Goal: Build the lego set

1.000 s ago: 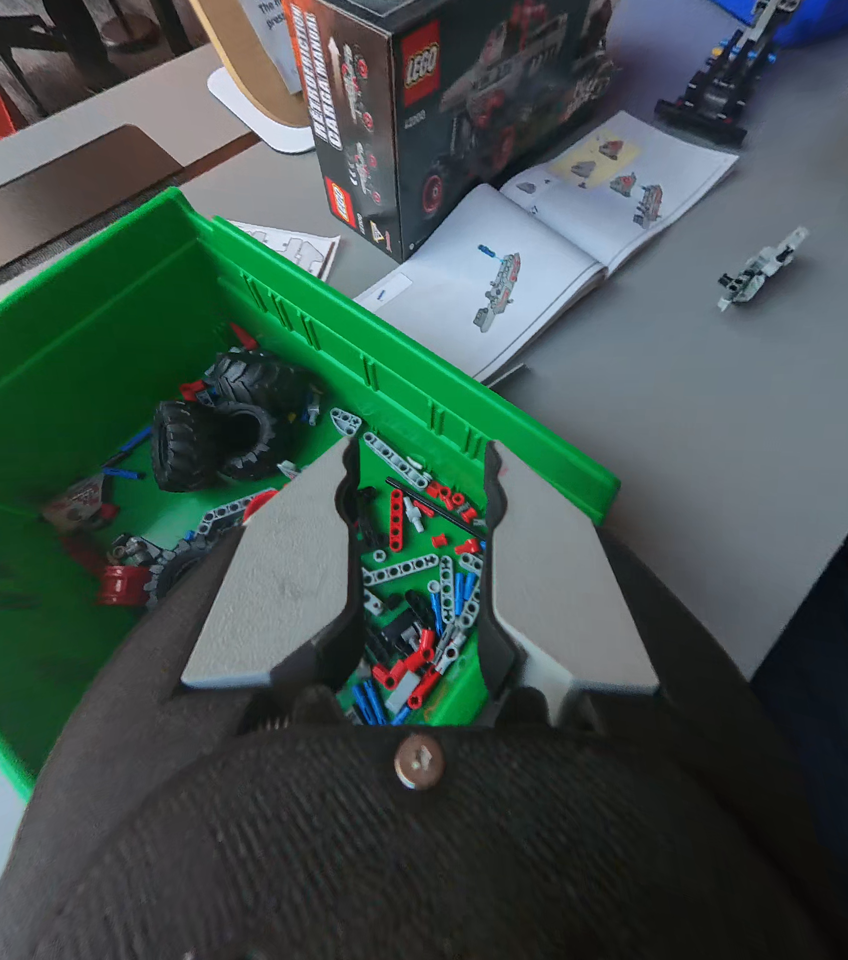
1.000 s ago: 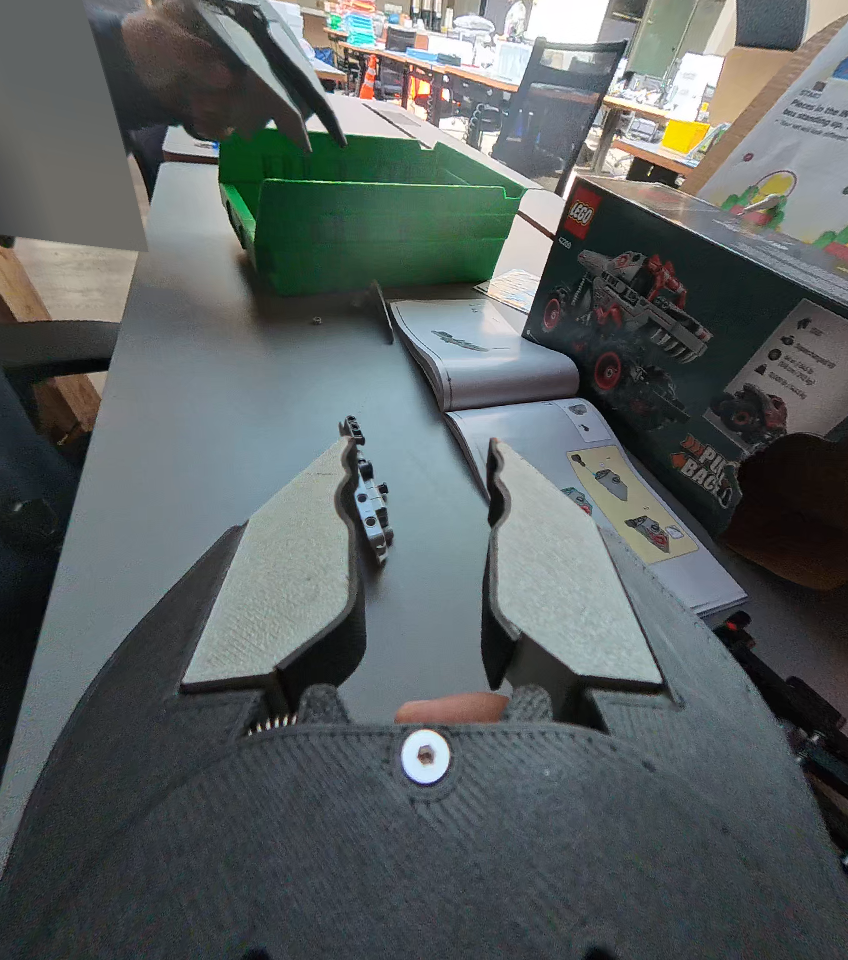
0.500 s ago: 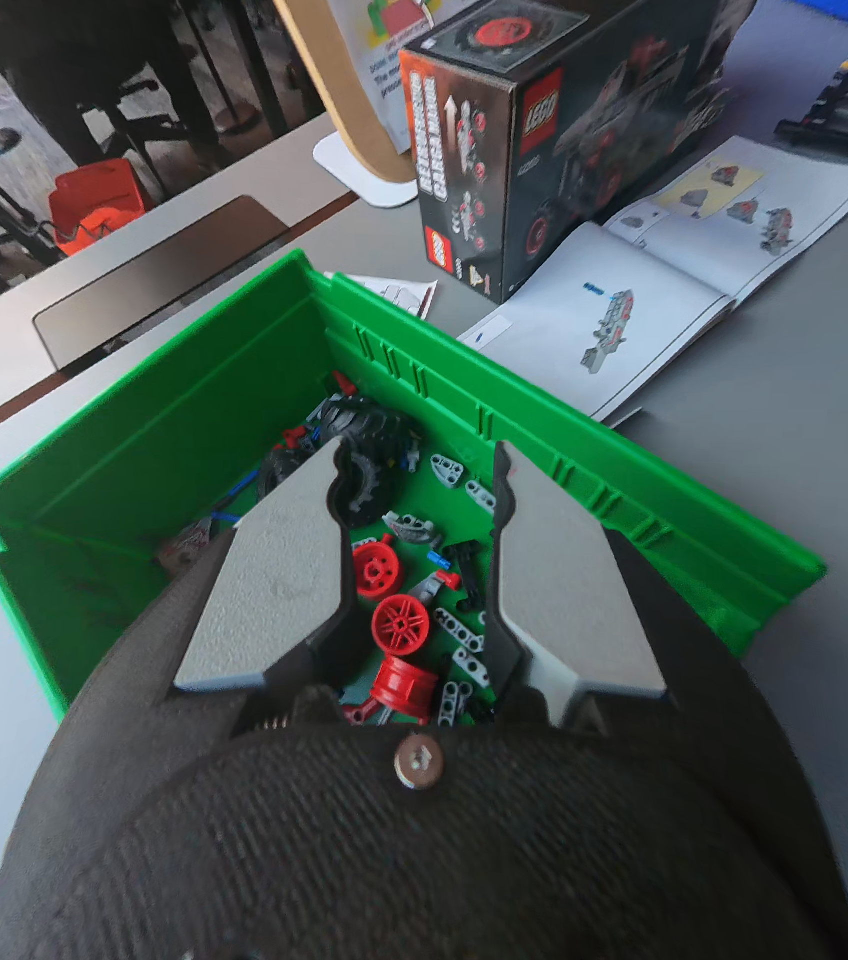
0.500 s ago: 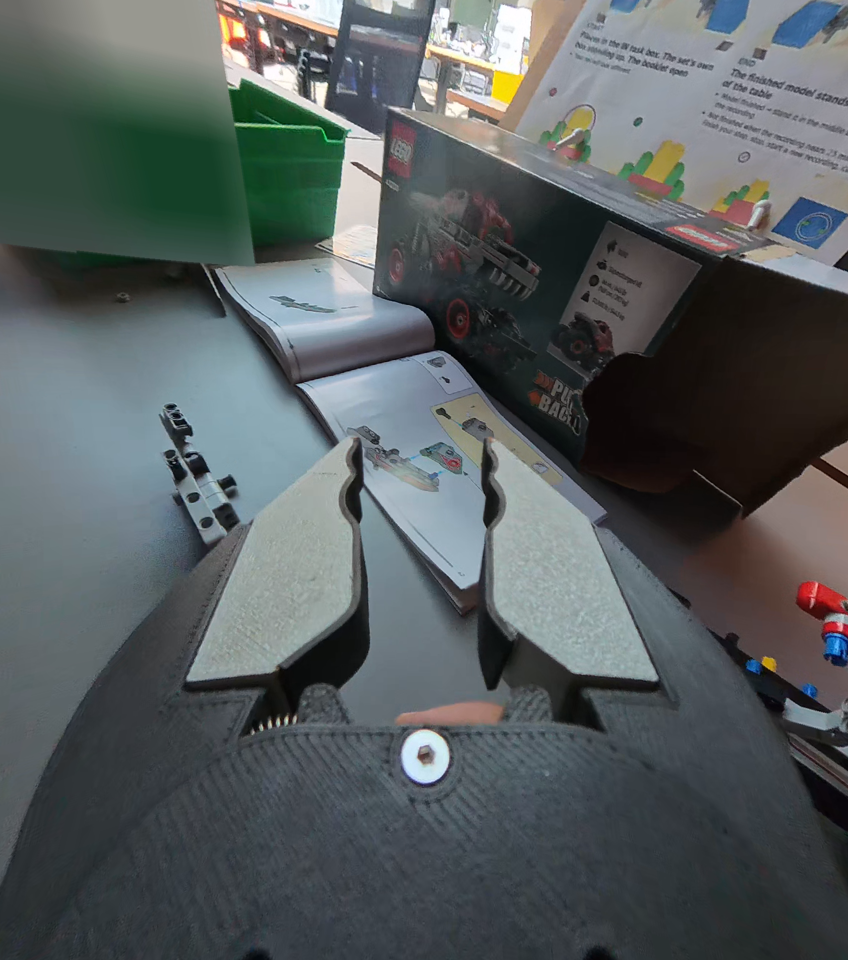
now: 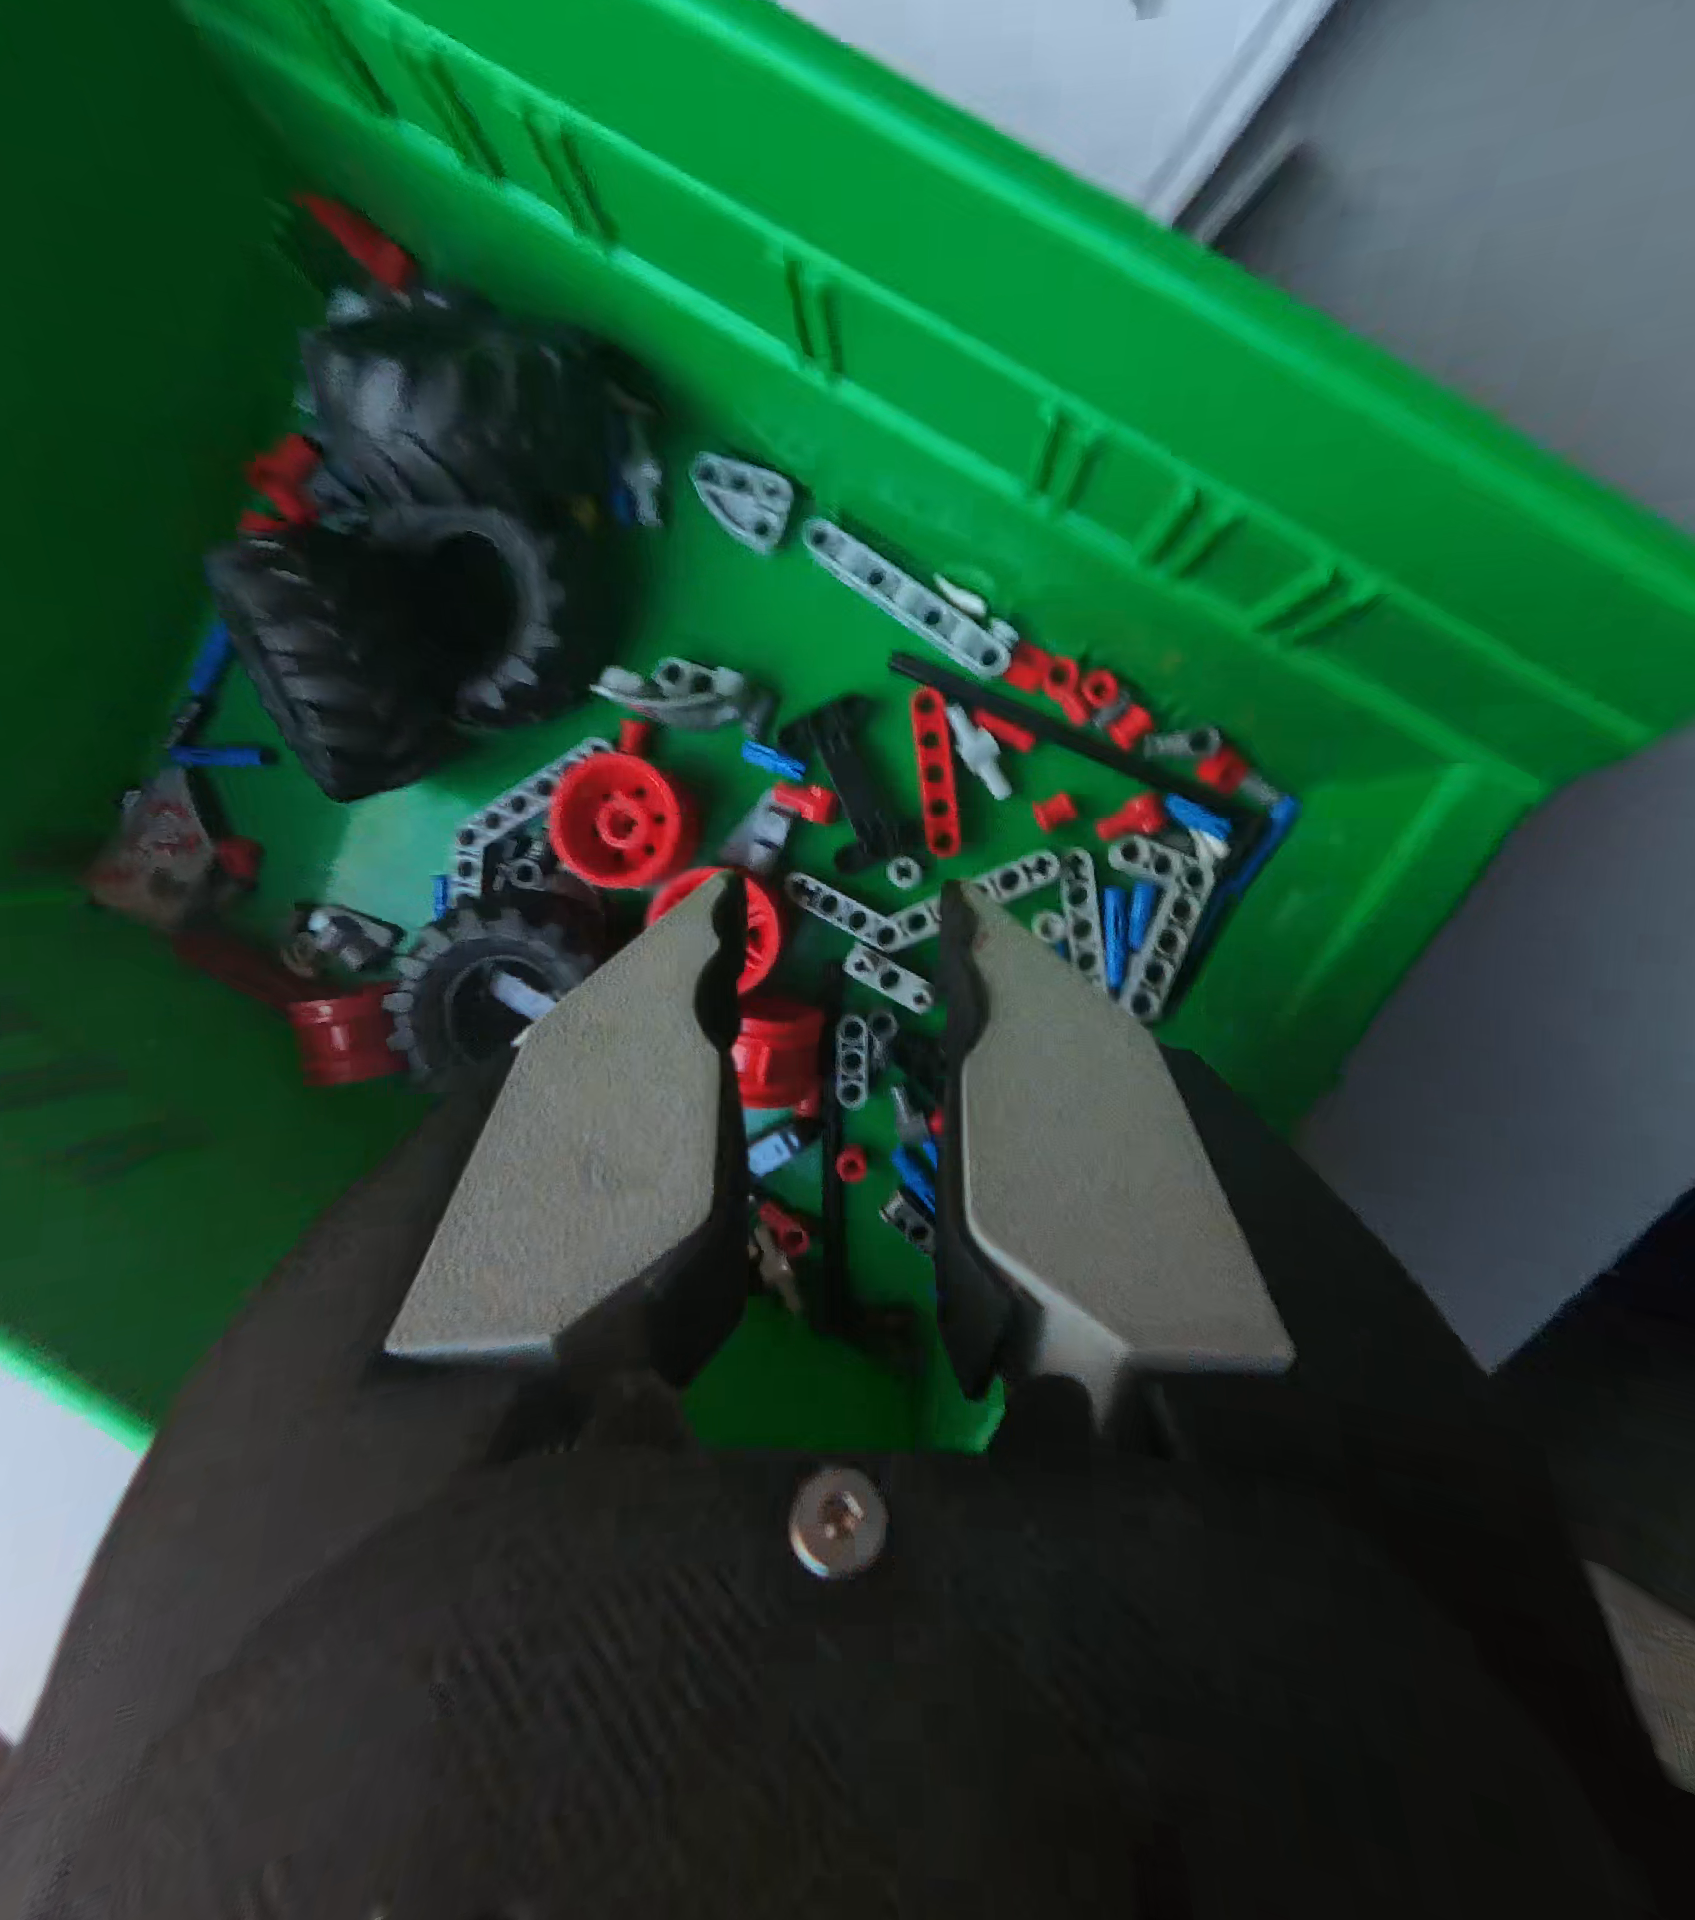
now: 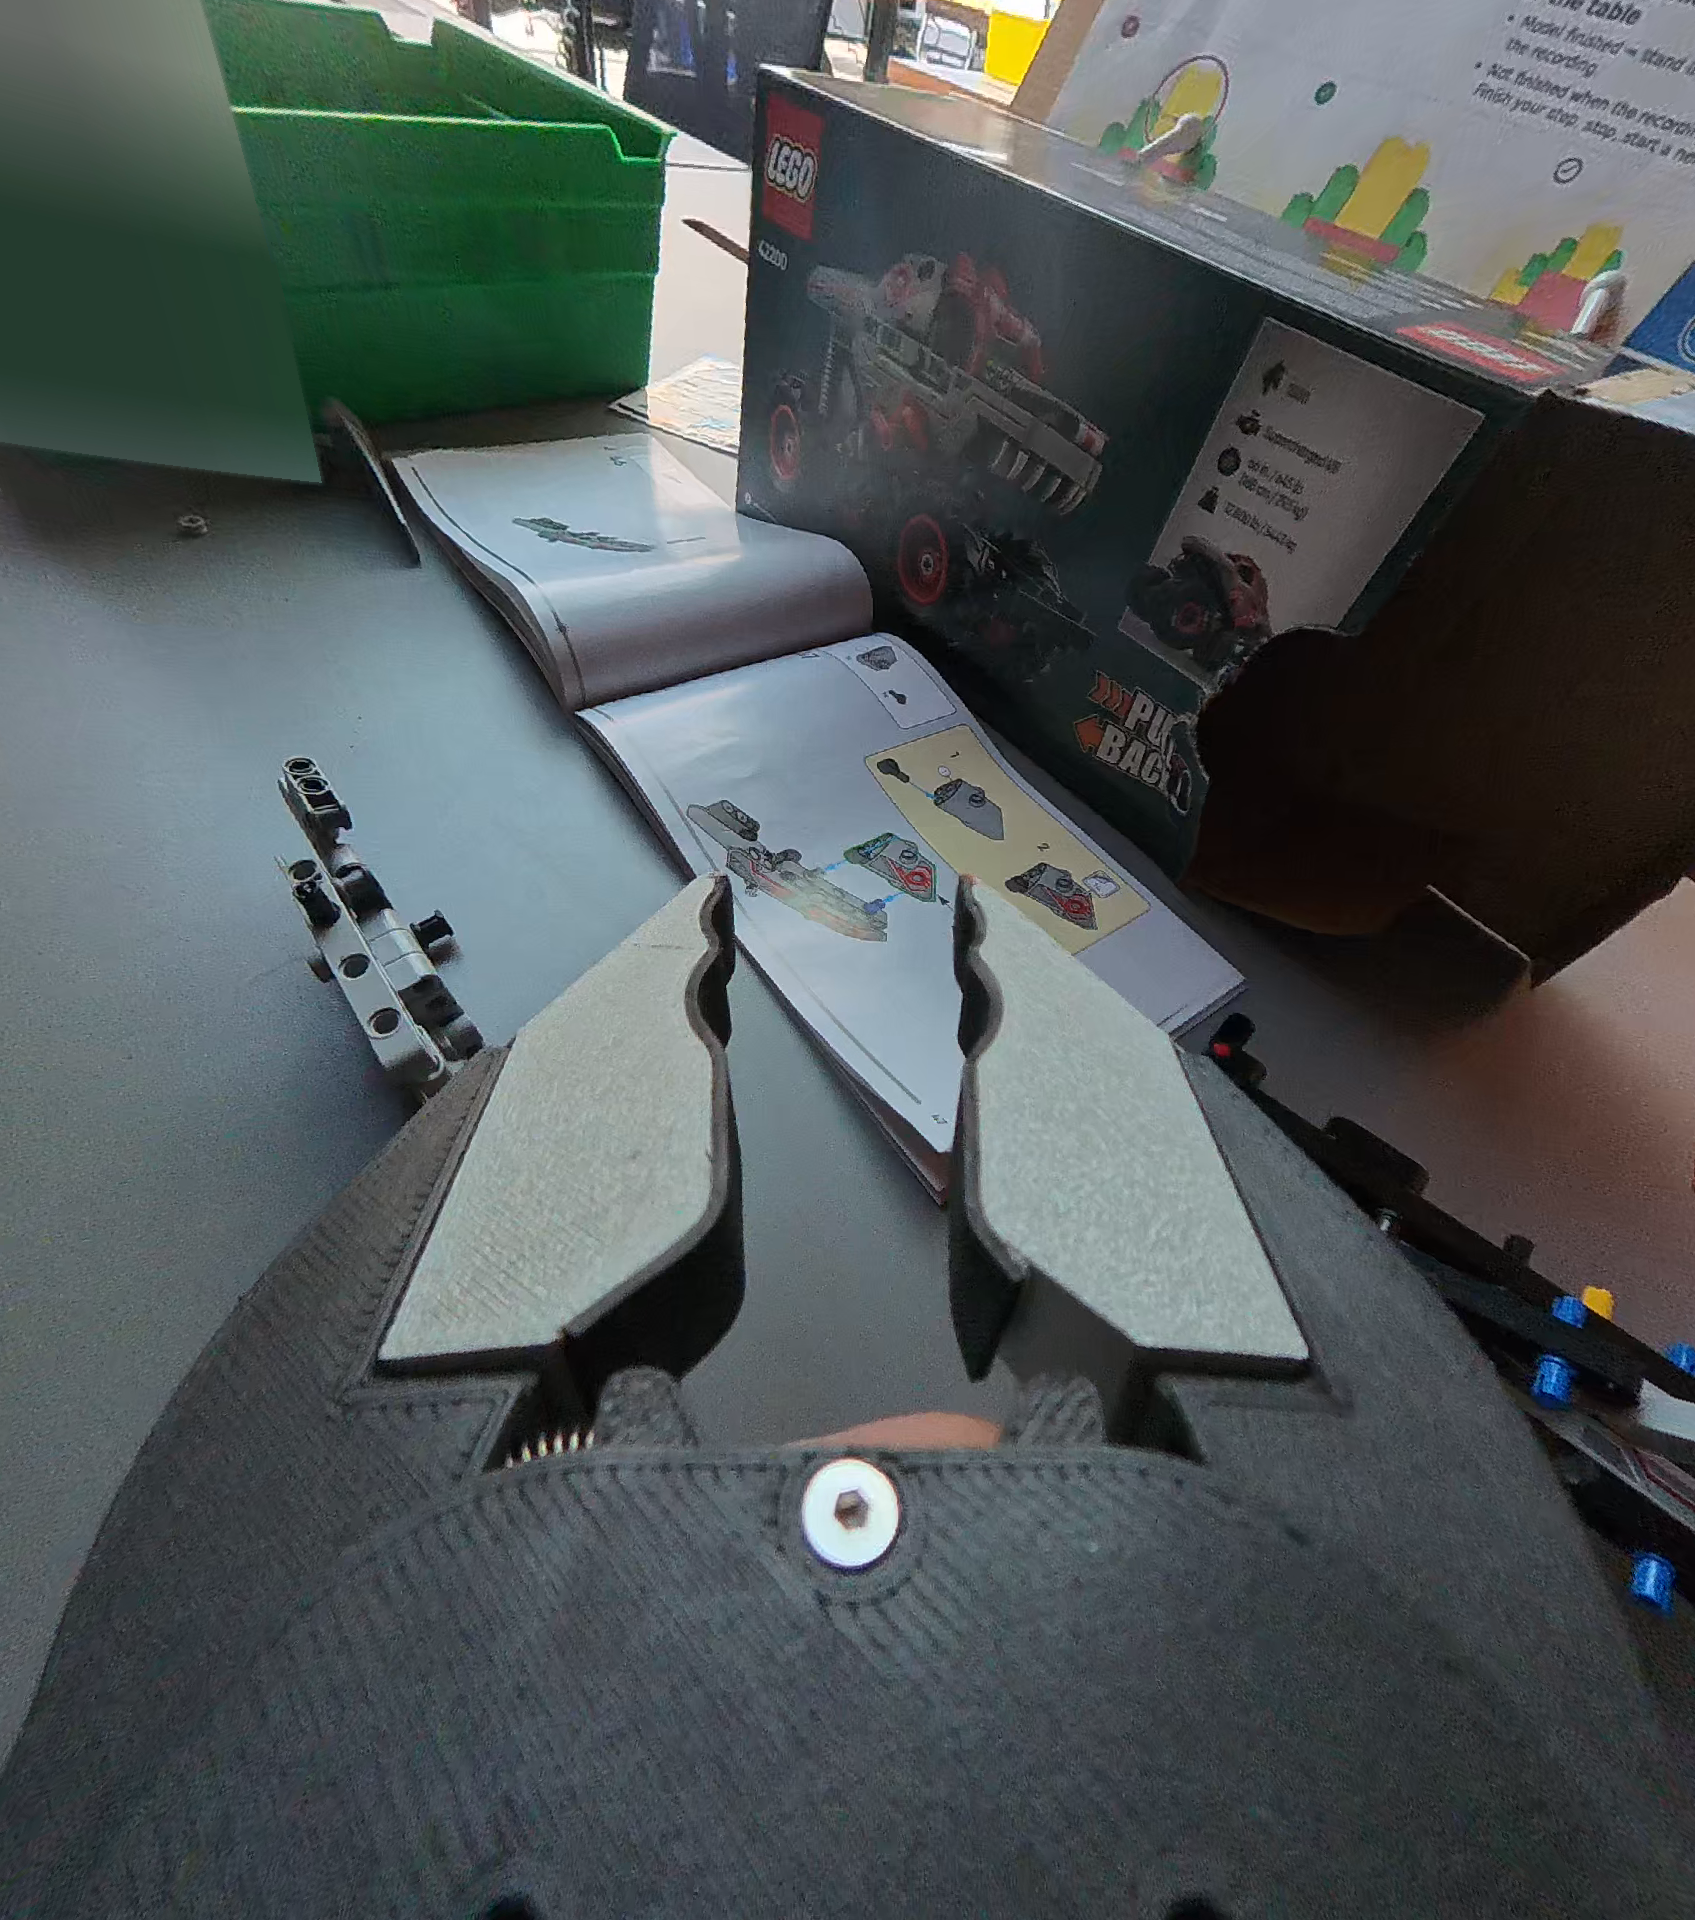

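Two grippers have their fingers spread apart and hold nothing. The left gripper [image 5: 838,904] points down into the green bin [image 5: 926,343], over red wheels [image 5: 623,821], black tires [image 5: 427,623] and small beams. The right gripper [image 6: 841,899] hangs low over the table [image 6: 95,727], aimed at the open booklet [image 6: 822,790]; just left of it the gray piece [image 6: 370,935] lies flat, its long side pointing away.

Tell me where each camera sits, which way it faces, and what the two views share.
Left wrist view: mounted on the left tool, looking down into the green bin of loose parts; its two open fingers show.
Right wrist view: mounted on the right tool, looking low across the table at the open instruction booklet and set box; its open fingers and a fingertip behind them show.
Shared: the green bin.
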### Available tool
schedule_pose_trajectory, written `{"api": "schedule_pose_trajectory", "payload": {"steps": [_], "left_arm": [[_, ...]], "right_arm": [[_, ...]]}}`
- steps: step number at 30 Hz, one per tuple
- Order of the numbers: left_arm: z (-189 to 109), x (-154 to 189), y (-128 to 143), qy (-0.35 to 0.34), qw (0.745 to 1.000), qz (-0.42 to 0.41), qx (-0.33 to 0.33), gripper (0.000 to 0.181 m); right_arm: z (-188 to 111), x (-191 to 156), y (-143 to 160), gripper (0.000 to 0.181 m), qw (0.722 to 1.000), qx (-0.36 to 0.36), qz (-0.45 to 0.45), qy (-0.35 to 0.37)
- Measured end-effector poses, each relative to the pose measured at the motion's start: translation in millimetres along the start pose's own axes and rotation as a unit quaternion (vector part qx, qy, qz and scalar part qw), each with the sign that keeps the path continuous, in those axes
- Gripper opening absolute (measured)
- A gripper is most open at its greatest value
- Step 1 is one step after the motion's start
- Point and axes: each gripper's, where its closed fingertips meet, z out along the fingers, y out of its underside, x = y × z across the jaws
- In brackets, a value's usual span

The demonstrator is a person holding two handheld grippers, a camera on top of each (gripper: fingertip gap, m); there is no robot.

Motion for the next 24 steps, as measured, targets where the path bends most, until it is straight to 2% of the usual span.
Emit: {"api": "schedule_pose_trajectory", "payload": {"steps": [4, 7, 9, 12, 14, 22, 24], "left_arm": [[10.6, 29.8, 21.7, 0.071, 0.994, 0.026, -0.074, 0.028], [13.8, 43.1, 22.5, 0.110, 0.990, 0.032, -0.080, 0.016], [17.1, 50.6, 23.3, 0.130, 0.987, 0.030, -0.088, 0.014], [25.5, 54.2, 31.8, 0.135, 0.984, 0.029, -0.115, 0.014], [30.0, 53.9, 35.7, 0.139, 0.982, 0.026, -0.128, 0.005], [28.5, 39.9, 43.3, 0.125, 0.981, 0.000, -0.149, 0.006], [27.5, 40.5, 43.0, 0.123, 0.981, 0.000, -0.151, 0.012]], "right_arm": [[-3.0, -1.1, -4.6, 0.039, 1.000, 0.009, -0.002, 0.002], [-4.9, -1.8, -6.5, 0.038, 1.000, 0.014, -0.003, 0.003], [-5.0, -2.2, -6.9, 0.038, 1.000, 0.014, -0.005, 0.002], [-4.5, -4.7, -6.6, 0.038, 1.000, 0.012, -0.005, -0.005], [-4.0, -6.2, -5.8, 0.037, 1.000, 0.009, -0.008, -0.007], [-5.5, -10.3, -8.1, 0.035, 1.000, 0.012, -0.013, -0.014], [-6.5, -10.9, -9.6, 0.034, 1.000, 0.015, -0.013, -0.016]]}}
